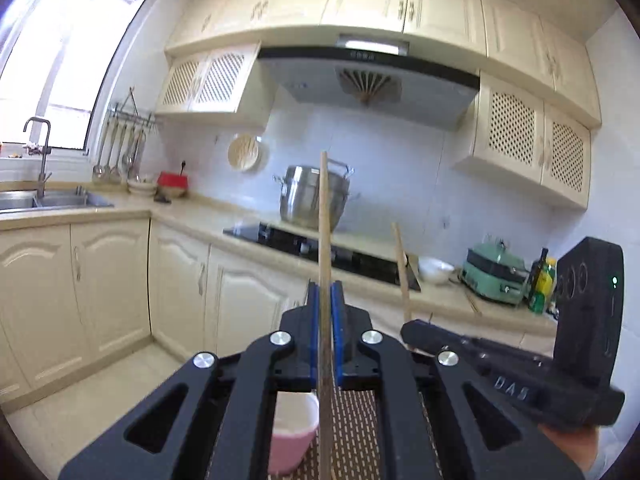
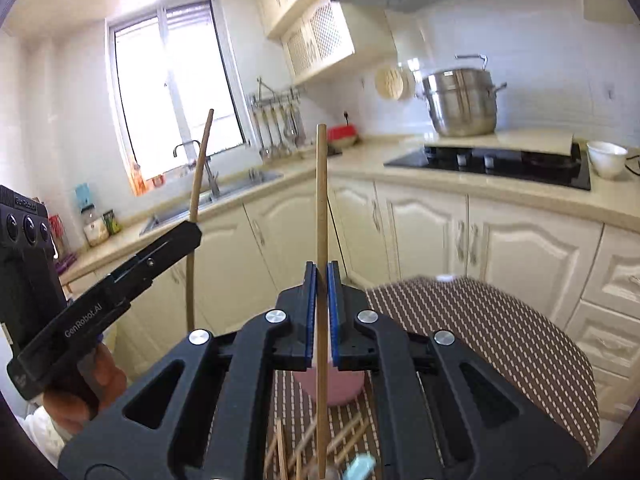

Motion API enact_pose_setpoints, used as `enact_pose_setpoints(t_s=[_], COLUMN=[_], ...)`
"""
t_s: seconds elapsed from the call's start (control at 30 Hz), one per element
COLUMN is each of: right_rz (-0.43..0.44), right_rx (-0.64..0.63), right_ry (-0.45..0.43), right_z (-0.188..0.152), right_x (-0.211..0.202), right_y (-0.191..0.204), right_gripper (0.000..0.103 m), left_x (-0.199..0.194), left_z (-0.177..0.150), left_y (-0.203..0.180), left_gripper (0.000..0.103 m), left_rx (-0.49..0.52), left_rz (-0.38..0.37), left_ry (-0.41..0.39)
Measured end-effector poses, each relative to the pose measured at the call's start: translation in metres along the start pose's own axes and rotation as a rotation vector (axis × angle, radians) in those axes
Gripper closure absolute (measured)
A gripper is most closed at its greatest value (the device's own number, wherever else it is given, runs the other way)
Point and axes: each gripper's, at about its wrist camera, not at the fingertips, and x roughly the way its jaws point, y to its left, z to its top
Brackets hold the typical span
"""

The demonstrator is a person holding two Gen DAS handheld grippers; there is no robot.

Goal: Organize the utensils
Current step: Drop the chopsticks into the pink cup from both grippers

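left wrist view: left hand-held gripper (image 1: 325,292) pinches one thin wooden chopstick (image 1: 323,216) upright; pink round plastic cup (image 1: 291,436) sits below it. right hand-held gripper (image 2: 320,276) likewise clamps another wooden chopstick (image 2: 321,200) upright.

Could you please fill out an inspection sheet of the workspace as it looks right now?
Surface: brown striped mat.
Job's things: pink cup on the mat; loose chopsticks lying near it.
Clutter: pale blue item, blurred, by the loose chopsticks.
Grippers: left gripper shut on an upright chopstick; right gripper shut on another chopstick.
Cables: nothing seen.
Surroundings: steel pot on the stove, sink, cream cabinets.
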Motion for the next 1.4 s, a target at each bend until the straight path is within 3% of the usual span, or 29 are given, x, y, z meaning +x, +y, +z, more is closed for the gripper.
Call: enact_pose_setpoints(t_s=[0.07, 0.3, 0.5, 1.0, 1.07, 1.1, 1.13, 1.2, 1.4], right_rz=[0.008, 0.033, 0.015, -0.003, -0.010, -0.014, -0.016, -0.018, -0.039], right_rx=[-0.011, 0.014, 0.060, 0.010, 0.003, -0.001, -0.003, -0.007, -0.026], right_ry=[-0.040, -0.147, -0.165, -0.060, -0.057, -0.055, -0.053, -0.050, -0.041], right_z=[0.007, 0.018, 0.006, -0.033, -0.037, -0.039, -0.040, -0.043, -0.049], right_x=[0.016, 0.038, 0.060, 0.050, 0.046, 0.045, 0.043, 0.040, 0.035], right_y=[0.002, 0.008, -0.007, -0.008, -0.006, -0.005, -0.003, -0.001, 0.008], right_gripper=[0.097, 0.097, 0.097, 0.097, 0.097, 0.097, 0.097, 0.096, 0.096], left_x=[0.013, 0.047, 0.067, 0.073, 0.069, 0.066, 0.061, 0.054, 0.029], left_z=[0.006, 0.006, -0.014, -0.062, -0.063, -0.064, -0.064, -0.063, -0.060], left_y=[-0.001, 0.023, 0.042, 0.056, 0.055, 0.055, 0.055, 0.052, 0.046], left_gripper=[0.097, 0.097, 0.097, 0.096, 0.085, 0.068, 0.060, 0.059, 0.038], left_rx=[0.000, -0.036, -0.047, -0.011, -0.014, -0.016, -0.016, -0.001, 0.070], left_rz=[0.009, 0.040, 0.067, 0.095, 0.098, 0.097, 0.106, 0.116, 0.246], left_ry=[-0.050, -0.113, -0.154, 0.035, 0.058, 0.065, 0.068, 0.073, 0.087])
